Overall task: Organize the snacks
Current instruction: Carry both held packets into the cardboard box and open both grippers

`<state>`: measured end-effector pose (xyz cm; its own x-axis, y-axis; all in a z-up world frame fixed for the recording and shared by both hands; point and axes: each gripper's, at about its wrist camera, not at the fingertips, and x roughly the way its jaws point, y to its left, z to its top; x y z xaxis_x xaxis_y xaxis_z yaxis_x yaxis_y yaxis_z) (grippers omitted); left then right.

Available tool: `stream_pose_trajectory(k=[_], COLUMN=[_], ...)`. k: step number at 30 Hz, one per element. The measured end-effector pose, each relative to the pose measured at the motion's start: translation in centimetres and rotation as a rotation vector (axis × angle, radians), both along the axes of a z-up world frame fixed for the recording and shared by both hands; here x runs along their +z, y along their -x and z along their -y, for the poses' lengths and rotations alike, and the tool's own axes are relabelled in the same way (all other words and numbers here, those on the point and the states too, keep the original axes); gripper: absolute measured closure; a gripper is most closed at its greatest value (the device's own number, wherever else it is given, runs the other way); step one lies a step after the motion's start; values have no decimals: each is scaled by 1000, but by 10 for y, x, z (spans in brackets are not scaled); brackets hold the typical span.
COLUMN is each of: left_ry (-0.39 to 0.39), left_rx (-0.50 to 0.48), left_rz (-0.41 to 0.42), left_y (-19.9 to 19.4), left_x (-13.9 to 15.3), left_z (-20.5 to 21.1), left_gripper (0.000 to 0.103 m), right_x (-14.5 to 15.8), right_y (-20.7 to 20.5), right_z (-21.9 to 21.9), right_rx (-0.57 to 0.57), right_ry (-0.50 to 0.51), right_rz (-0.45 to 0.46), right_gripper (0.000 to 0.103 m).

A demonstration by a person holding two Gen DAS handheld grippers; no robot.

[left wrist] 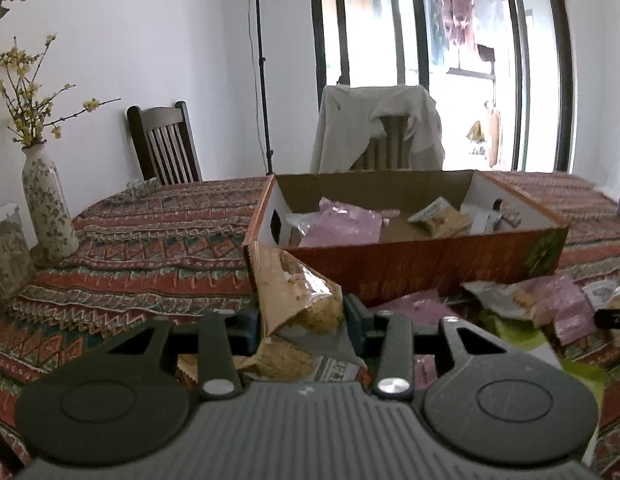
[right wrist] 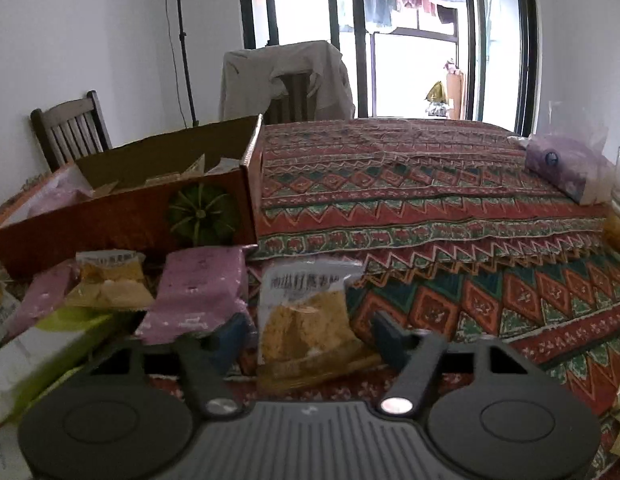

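A brown cardboard box (left wrist: 426,260) with several snack packets inside stands on the patterned tablecloth; it also shows in the right wrist view (right wrist: 121,216). My left gripper (left wrist: 301,316) is shut on a tan snack packet (left wrist: 293,292), held upright just in front of the box. My right gripper (right wrist: 310,336) is open, its fingers on either side of a clear packet of yellow snack (right wrist: 305,312) lying on the table. Purple packets (right wrist: 201,292) and another yellow packet (right wrist: 109,284) lie left of it.
A flowered vase (left wrist: 45,208) stands at the table's left. Two chairs (left wrist: 165,144) stand behind the table, one draped with cloth (left wrist: 374,128). A purple tissue pack (right wrist: 566,168) lies at the right. A green-white box (right wrist: 41,344) sits near the front left.
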<state>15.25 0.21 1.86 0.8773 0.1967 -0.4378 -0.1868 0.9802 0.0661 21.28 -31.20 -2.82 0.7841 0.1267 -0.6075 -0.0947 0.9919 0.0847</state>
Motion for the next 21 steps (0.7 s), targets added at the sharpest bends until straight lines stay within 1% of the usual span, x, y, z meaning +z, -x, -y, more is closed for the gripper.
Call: stream_pose_trajectory(k=[1, 4, 7, 11, 13, 17, 21], left_ry=[5, 20, 31, 38, 47, 62, 73], left_rx=[-1, -8, -13, -29, -51, -78, -97], left_rz=[5, 21, 39, 61, 75, 102, 120], left_y=[2, 7, 13, 14, 13, 6, -6], left_x=[1, 6, 11, 21, 26, 37, 45], left_z=[-1, -3, -5, -5, -4, -1, 4], left_gripper=[61, 61, 61, 61, 61, 61, 61], right_x=[1, 3, 9, 17, 23, 43, 63], right_y=[2, 8, 19, 34, 37, 38, 28], right_z=[0, 0, -2, -7, -10, -19, -35], right_rx=[19, 25, 28, 18, 33, 72, 121], right_ry=[-8, -8, 0, 40, 35, 15, 10], right_rz=[9, 42, 119, 224, 239, 286, 329], right_gripper=[64, 64, 64, 64, 64, 64, 64])
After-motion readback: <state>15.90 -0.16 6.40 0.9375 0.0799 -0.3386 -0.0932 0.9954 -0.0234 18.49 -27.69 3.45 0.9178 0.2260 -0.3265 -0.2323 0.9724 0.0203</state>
